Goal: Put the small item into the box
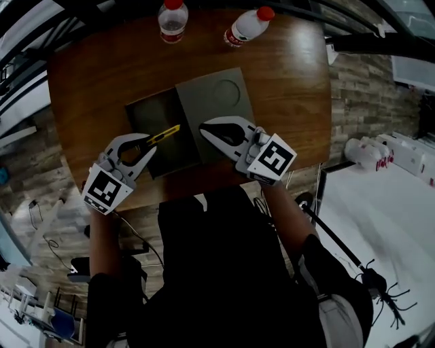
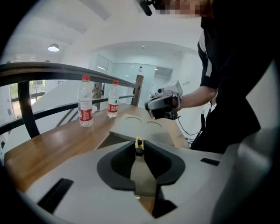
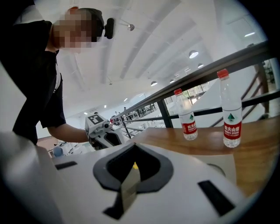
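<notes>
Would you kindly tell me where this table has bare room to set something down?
Bare wood lies right of the box lid, out to the table edge, and left of the box tray. A narrower strip runs between the bottles and the box. The near edge is crowded: the left gripper and right gripper hover there.

Yellow-and-black small item (image 1: 163, 135), olive-grey box (image 1: 211, 102), brown wood-grain table (image 1: 292, 75) — red-capped bottles (image 1: 172, 20).

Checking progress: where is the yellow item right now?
Head view, left side: the yellow item is pinched in the left gripper, over the open box's dark tray, just left of the lid.
</notes>
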`<state>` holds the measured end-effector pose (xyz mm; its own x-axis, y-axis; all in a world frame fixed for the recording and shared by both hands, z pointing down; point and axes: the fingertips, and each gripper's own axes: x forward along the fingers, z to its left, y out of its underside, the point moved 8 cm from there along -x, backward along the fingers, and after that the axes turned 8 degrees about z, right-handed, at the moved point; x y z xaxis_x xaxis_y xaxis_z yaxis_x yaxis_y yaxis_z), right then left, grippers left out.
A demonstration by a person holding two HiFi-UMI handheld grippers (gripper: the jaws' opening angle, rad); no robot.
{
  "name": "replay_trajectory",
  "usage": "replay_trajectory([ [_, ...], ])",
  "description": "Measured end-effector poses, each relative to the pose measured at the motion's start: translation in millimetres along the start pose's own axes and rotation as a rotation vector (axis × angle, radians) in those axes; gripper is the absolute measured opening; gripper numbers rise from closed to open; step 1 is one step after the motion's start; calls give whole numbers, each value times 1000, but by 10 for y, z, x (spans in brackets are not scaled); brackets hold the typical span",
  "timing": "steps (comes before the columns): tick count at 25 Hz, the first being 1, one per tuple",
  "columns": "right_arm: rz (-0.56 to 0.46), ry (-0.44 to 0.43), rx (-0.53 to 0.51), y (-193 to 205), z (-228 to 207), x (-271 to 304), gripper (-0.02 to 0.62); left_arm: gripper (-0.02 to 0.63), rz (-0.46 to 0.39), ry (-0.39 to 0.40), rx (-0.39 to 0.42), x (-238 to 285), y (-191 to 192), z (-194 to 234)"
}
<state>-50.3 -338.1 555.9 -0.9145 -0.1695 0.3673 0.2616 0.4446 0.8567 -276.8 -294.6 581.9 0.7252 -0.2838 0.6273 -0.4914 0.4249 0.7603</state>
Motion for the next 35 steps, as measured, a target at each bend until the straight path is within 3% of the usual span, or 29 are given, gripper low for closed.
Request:
replay_trajectory([
  [6, 10, -24, -4, 113, -63, 50, 9, 75, 161, -80, 61, 269, 205, -38],
  [22, 16, -26, -1, 136, -51, 36, 9, 75, 214, -107, -12, 528, 249, -44],
  [28, 12, -29, -1, 137, -48, 33, 9, 72, 309, -112, -50, 610, 266, -30],
  [35, 8, -24, 12, 175, -31, -5, 9, 71, 452, -126, -33, 742, 246, -94],
])
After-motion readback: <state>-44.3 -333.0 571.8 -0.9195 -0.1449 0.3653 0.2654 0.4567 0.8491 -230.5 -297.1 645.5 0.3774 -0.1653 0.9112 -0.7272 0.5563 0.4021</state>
